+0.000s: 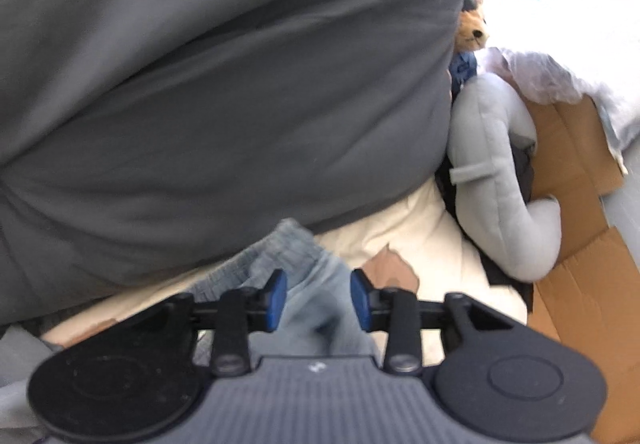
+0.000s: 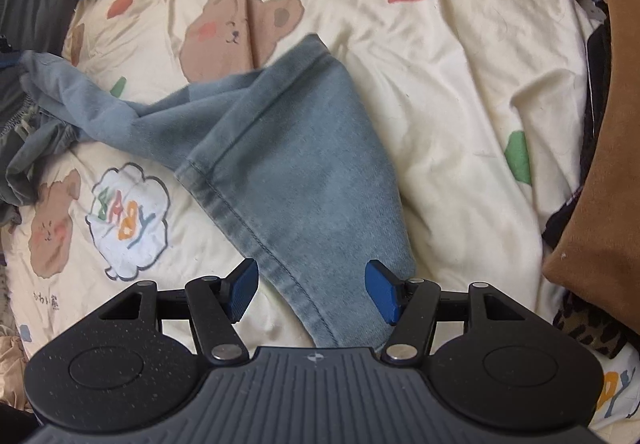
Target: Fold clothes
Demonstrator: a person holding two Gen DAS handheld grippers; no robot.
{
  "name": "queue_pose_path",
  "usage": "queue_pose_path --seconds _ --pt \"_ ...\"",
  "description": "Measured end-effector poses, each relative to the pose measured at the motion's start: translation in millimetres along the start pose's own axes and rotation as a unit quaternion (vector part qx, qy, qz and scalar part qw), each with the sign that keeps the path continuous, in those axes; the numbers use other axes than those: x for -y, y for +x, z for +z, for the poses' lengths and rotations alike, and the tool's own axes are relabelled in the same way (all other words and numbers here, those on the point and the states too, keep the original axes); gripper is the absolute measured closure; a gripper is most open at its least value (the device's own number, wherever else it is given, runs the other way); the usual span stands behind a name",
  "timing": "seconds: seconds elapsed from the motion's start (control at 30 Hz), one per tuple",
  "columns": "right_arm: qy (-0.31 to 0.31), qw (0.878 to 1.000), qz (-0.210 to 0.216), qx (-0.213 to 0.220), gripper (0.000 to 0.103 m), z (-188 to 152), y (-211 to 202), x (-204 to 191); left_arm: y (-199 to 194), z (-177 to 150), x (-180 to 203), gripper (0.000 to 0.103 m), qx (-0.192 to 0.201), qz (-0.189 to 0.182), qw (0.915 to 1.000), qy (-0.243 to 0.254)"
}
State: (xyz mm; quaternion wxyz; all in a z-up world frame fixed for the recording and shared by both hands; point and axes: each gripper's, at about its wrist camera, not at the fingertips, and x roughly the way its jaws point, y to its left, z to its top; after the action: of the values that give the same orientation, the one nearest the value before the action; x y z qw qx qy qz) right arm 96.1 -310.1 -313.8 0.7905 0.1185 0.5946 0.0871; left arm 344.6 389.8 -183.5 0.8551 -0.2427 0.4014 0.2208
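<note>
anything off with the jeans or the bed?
The jeans aren't flat: one leg lies spread on the bear-print sheet, the rest twists into a rope toward the left edge. The sheet is wrinkled, and clutter rings it, including a grey neck pillow.

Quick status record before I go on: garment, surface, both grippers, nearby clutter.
garment: light blue jeans, rumpled, leg hem toward the right gripper, waistband at the left gripper
surface: cream bear-print sheet
left gripper: jaws apart, elastic waistband between them, pads not pressing
right gripper: open, jaws either side of the leg end
clutter: grey pillow, cardboard box, brown cushion
</note>
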Motion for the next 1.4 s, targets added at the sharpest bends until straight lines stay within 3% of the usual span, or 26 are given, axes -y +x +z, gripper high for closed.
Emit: queue_pose_path --seconds 0.23,0.77,1.0,1.07,1.27,1.4 --pt "-0.008 0.999 0.009 0.031 0.037 10.8 -29.2 -8.9 -44.2 -15.9 -33.4 0.061 -0.014 0.011 0.9997 0.019" --pt "-0.063 0.993 0.028 0.094 0.037 43.8 -88.6 -65.2 -134.1 -61.0 -125.3 0.038 -0.022 0.034 0.9962 0.077" --pt "-0.078 0.992 0.038 0.097 0.037 49.8 -89.3 -88.5 -139.3 -93.5 -168.8 0.035 -0.042 0.063 0.9947 0.07" --pt "-0.081 0.991 0.039 0.096 0.037 51.4 -87.5 -93.5 -136.7 -106.6 -177.2 0.028 -0.047 0.072 0.9938 0.071" --pt "-0.083 0.992 0.045 0.09 0.037 54.7 -79.3 -103.7 -125.0 -147.2 -199.6 0.028 -0.058 0.114 0.9895 0.068" --pt "-0.081 0.991 0.055 0.086 0.037 54.3 -72.0 -107.5 -112.4 -170.5 -216.5 0.028 -0.062 0.121 0.9902 0.033"
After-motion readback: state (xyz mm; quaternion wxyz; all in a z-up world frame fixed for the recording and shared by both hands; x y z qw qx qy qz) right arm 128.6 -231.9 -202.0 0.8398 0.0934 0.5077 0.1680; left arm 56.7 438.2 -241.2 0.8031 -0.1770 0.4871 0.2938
